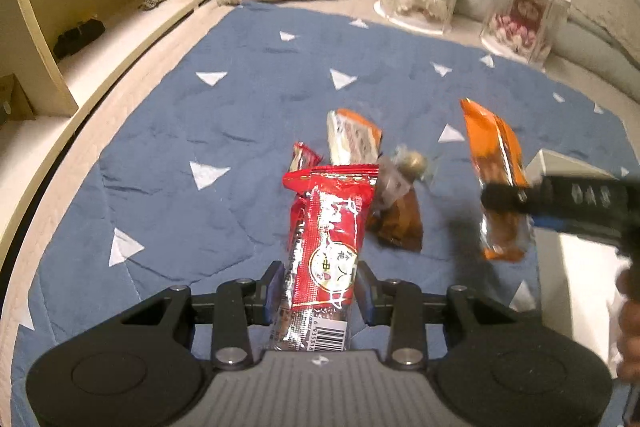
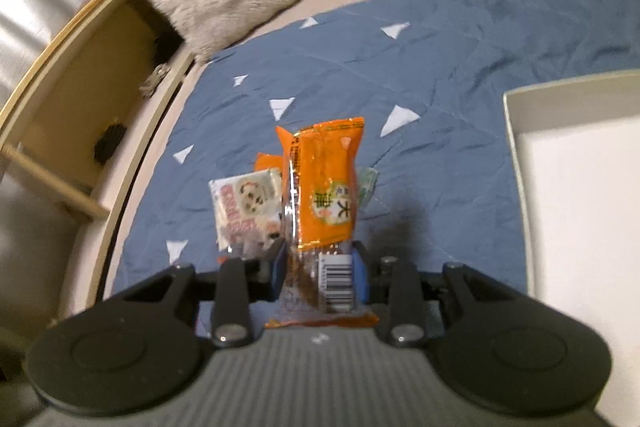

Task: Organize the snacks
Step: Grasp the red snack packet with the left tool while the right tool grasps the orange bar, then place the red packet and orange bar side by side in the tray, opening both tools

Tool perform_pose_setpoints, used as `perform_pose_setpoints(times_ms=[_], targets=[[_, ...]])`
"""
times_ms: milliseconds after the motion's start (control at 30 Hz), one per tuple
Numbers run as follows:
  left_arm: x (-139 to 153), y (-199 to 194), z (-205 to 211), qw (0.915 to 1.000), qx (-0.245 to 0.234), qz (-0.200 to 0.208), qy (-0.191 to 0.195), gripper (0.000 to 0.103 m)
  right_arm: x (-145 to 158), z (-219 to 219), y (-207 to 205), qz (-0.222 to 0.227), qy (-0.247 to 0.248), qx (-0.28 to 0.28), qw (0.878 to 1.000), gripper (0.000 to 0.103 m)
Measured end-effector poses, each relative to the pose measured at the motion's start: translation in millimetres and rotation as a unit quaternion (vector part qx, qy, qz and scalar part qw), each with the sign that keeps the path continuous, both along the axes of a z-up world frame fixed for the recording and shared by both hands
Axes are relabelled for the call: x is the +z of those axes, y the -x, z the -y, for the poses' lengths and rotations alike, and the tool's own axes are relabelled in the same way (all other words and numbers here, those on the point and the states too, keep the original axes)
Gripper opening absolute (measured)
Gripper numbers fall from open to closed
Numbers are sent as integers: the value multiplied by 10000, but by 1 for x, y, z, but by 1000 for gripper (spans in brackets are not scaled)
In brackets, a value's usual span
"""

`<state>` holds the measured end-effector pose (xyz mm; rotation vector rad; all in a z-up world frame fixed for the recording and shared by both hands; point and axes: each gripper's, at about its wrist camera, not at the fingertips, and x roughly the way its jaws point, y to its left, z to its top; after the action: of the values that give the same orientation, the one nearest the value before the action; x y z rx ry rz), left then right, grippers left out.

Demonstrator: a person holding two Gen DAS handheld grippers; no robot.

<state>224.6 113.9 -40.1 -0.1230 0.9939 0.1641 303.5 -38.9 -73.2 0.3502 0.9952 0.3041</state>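
Left gripper (image 1: 320, 287): clamped on red snack packet (image 1: 328, 227) — lifted above the blue quilt (image 1: 200, 131)
Right gripper (image 2: 318, 269): clamped on orange snack packet (image 2: 324, 187) — left of white box (image 2: 516, 131)

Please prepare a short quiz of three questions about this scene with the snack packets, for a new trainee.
1. True or false: the left gripper is shut on the red packet.
2. The right gripper holds a packet of which colour? A green, B orange, C blue.
3. Fill in: the white tray rests on a blue ____ with white triangles.

Key: 1 true. 2 B, the orange packet. 3 blanket.
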Motion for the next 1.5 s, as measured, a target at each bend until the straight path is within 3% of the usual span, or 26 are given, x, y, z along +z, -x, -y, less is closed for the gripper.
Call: perform_pose_setpoints(times_ms=[433, 700, 900, 1133, 1500], targets=[[25, -12, 55, 9985, -254, 410, 272, 40, 49, 65, 49, 494, 575, -34, 9971, 39], [27, -26, 110, 9949, -682, 453, 590, 40, 54, 129, 75, 524, 777, -417, 9947, 39], [23, -31, 145, 9910, -894, 340, 938, 40, 55, 168, 93, 383, 793, -784, 9930, 39], [8, -29, 180, 9826, -1192, -4, 1421, 40, 50, 174, 103, 54, 825, -1011, 9914, 39], [-22, -26, 185, 9742, -860, -578, 2006, 40, 34, 178, 116, -504, 694, -1015, 9911, 40]])
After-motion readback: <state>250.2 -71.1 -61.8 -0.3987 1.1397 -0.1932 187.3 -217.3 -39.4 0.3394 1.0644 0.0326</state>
